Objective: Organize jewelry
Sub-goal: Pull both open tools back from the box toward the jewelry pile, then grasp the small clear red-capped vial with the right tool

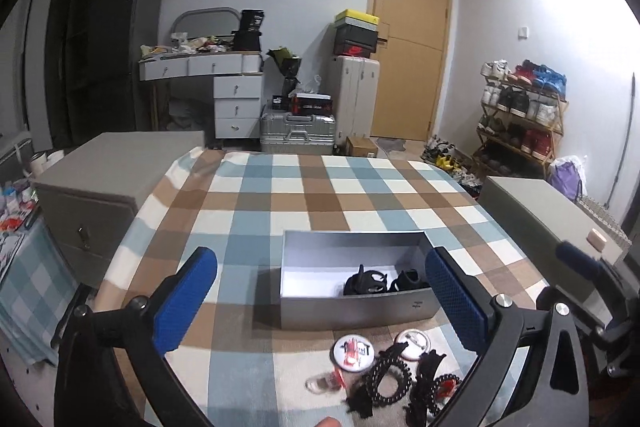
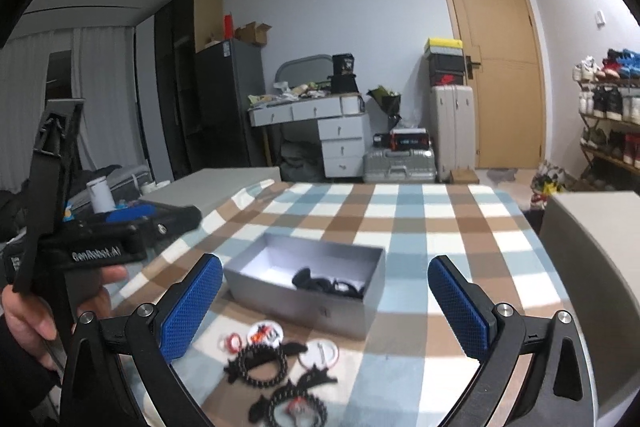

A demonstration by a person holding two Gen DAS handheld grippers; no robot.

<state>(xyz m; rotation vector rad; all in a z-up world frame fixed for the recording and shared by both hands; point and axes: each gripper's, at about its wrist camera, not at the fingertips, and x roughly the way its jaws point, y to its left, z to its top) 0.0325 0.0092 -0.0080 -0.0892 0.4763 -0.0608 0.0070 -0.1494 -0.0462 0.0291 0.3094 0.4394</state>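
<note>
A table under a checked cloth of blue, brown and white squares fills the middle of both views. On it stands one open silver box, and inside it lie two dark hair clips, side by side toward its right end.

The left gripper has its blue-padded jaws spread as wide as they go, one on each side of the box from its camera's angle, with nothing between the pads and nothing touched. The right gripper is spread just as wide and is likewise empty, hanging above the cloth. A hand at the left edge of the right wrist view grips the left gripper's black handle.

The loose jewelry lies on the cloth just in front of the box, near the table's front edge: two round pin badges, two black beaded bracelets with dark bows, and one small red ring-shaped piece, blurred.
</note>
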